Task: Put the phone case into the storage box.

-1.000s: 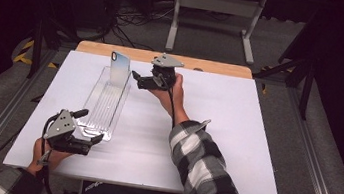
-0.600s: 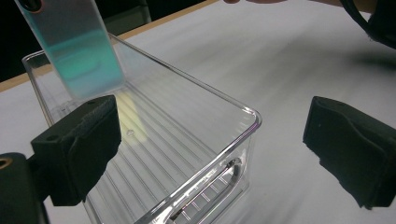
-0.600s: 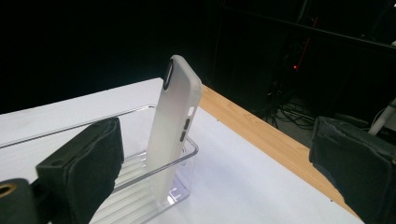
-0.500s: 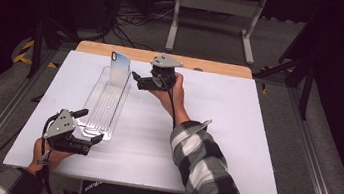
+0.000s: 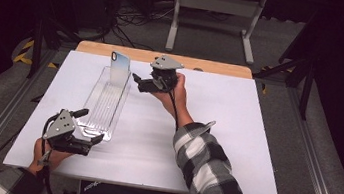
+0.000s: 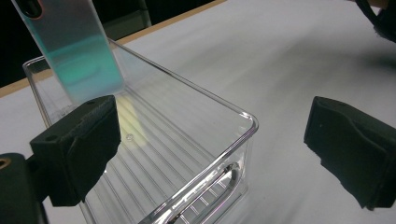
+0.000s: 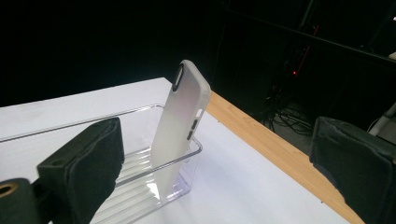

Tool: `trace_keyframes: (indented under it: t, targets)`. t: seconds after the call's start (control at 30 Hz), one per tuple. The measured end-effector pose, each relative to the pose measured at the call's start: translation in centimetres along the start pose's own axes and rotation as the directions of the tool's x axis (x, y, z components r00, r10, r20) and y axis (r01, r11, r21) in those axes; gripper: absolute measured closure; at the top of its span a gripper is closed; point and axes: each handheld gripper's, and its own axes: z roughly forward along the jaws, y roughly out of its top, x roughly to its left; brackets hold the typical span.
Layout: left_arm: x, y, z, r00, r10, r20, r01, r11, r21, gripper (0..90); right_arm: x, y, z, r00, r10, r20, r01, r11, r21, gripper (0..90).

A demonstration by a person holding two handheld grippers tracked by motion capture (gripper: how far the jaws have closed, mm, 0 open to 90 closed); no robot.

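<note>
Phone case [image 5: 119, 65] stands tilted at the far end of the clear bin [image 5: 102, 113], leaning on the end wall. Right gripper view adds its side buttons and camera cutout; the left gripper view gives the bin's ribbed floor up close. Right gripper [image 5: 138, 80] spread wide, empty, just beside the case. Left gripper [image 5: 95, 140] also wide, at the bin's near corner.

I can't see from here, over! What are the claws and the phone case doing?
Both claws open: left claw, right claw. Phone case leaning upright in clear tray, untouched. Nothing in the way.
</note>
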Motion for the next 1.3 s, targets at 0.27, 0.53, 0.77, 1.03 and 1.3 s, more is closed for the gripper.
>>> trace_keyframes:
  t: [0.27,0.53,0.77,1.03,1.3]
  targets:
    - [0.0,0.0,0.1,0.9999,0.011,0.006,-0.011,0.9998,0.017,4.5,-0.1,0.0,-1.0,1.0,-0.005,-0.004,0.004,1.0,-0.007,3.9]
    - [0.0,0.0,0.2,0.9999,0.01,-0.004,-0.01,0.9998,0.02,4.6,-0.4,-0.1,-1.8,1.0,-0.007,-0.002,0.007,1.0,0.001,3.8]
    - [-0.1,0.0,0.2,0.9999,0.016,-0.006,-0.016,0.9996,0.023,4.6,-0.6,-0.1,-2.5,0.9998,-0.015,0.012,0.015,1.0,0.003,3.9]
    - [0.0,0.0,0.3,0.9999,0.011,-0.009,-0.011,0.9997,0.022,4.6,-0.7,-0.6,-3.0,0.9998,-0.014,0.014,0.014,1.0,0.016,3.9]
    - [0.0,0.0,0.2,0.9998,0.016,-0.012,-0.015,0.9997,0.02,4.7,-0.4,-0.6,-3.8,0.9992,-0.036,0.015,0.036,0.999,0.015,4.2]
